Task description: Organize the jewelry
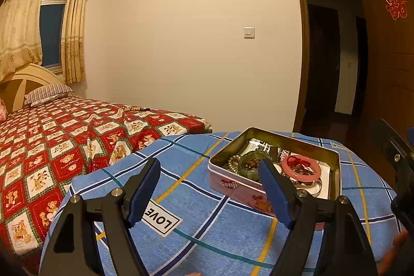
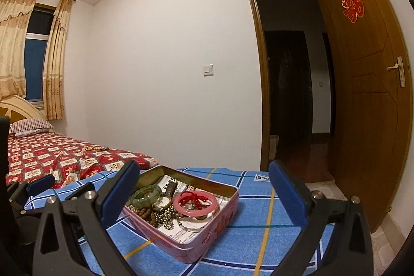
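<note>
A pink tin box (image 1: 234,186) (image 2: 207,237) stands open on a blue checked cloth (image 1: 207,237) (image 2: 258,237). In it lie a pink bangle (image 1: 301,166) (image 2: 195,208) with a red knotted cord, a green bead bracelet (image 1: 248,164) (image 2: 146,194), a watch (image 2: 165,198), brown beads and a metal chain. My left gripper (image 1: 209,185) is open and empty, just left of and before the box. My right gripper (image 2: 204,190) is open and empty, with the box between its fingers in view. A bead string (image 1: 132,109) (image 2: 94,148) lies on the bed.
A bed with a red bear-print cover (image 1: 51,146) (image 2: 51,162) lies left of the cloth. A white wall stands behind. An open wooden door (image 2: 362,95) and dark doorway (image 1: 328,56) are to the right. The left gripper shows at the right wrist view's left edge (image 2: 38,185).
</note>
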Demonstrator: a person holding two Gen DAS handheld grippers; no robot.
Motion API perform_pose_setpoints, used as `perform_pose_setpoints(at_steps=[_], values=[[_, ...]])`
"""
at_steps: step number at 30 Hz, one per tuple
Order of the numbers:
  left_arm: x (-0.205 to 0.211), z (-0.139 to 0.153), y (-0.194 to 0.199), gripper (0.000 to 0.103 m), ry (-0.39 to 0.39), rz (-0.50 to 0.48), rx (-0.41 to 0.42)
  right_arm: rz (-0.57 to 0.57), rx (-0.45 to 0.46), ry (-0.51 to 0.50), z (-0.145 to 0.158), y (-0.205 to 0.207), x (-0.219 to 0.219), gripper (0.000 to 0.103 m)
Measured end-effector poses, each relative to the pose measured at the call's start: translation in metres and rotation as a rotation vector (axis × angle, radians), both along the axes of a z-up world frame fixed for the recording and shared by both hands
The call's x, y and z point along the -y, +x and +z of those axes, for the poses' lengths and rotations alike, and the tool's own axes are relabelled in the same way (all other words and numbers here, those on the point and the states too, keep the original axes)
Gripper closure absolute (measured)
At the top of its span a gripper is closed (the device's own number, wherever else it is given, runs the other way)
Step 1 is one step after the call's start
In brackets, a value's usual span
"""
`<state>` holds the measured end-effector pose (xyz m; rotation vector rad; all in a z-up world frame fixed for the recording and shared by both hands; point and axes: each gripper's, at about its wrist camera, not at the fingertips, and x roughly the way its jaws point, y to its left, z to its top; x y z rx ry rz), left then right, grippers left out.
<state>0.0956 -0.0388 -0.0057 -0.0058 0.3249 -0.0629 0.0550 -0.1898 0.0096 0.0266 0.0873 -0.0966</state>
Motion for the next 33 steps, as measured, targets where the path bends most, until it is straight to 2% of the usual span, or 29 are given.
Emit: perform_pose_setpoints(at_steps=[33], values=[[0.0069,0.0018,-0.0073,0.024,0.036,-0.017,0.043,-0.007,-0.006,0.028,-0.0001,0.0011,0.0065,0.0]])
